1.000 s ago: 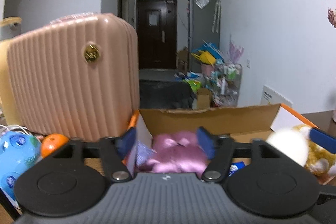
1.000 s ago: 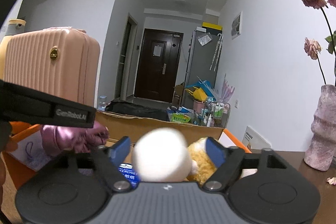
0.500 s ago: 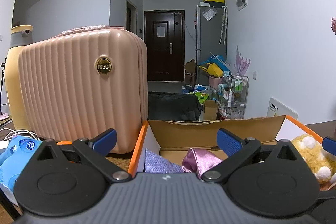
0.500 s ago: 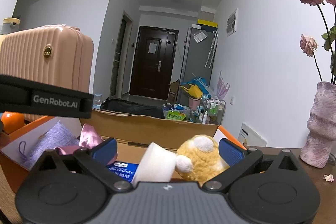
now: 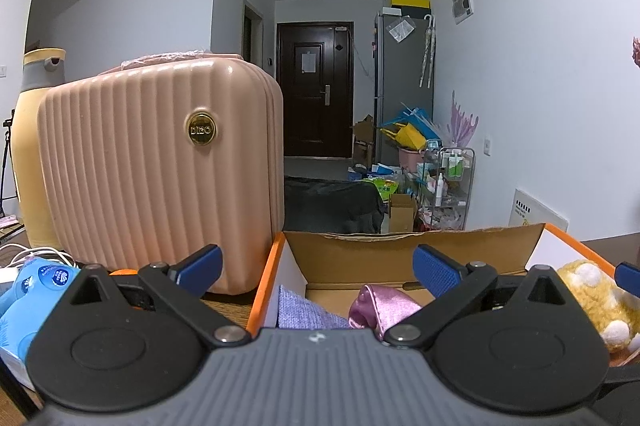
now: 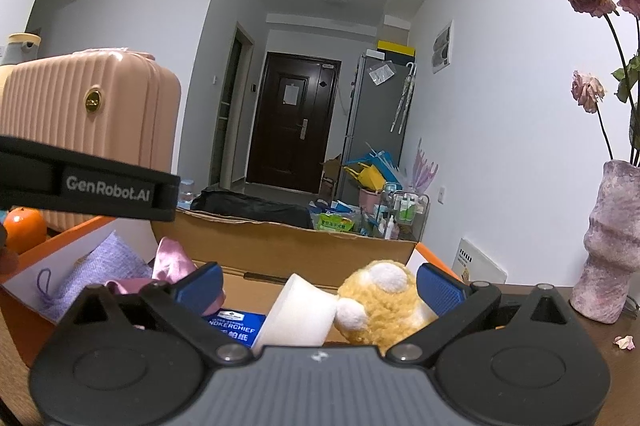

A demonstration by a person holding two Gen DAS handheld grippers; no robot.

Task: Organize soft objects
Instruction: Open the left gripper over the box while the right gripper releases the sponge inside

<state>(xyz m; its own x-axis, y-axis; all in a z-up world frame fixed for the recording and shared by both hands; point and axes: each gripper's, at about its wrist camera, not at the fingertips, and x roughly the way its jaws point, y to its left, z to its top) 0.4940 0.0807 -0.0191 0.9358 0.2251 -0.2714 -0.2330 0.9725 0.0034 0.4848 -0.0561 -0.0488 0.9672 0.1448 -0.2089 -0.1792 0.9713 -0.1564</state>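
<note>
Soft objects lie in the open cardboard box [image 6: 288, 246] beyond both grippers. The left gripper [image 5: 316, 268] has just spread its jaws fully and grips nothing; a shiny pink satin piece [image 5: 380, 306] and one lilac woven pouch [image 5: 304, 312] lie below the gap. The right gripper [image 6: 320, 282] has likewise just opened wide and holds nothing, with one white foam roll [image 6: 298, 310] and one fuzzy yellow plush toy [image 6: 380, 300] between its blue pads, untouched. Only the right view shows a blue tissue pack [image 6: 236, 326] in the box, a vase [image 6: 604, 246] of dried roses and an orange [image 6: 24, 228]. Only the left view shows blue packets [image 5: 32, 290] beside the ribbed pink suitcase [image 5: 160, 166].
</note>
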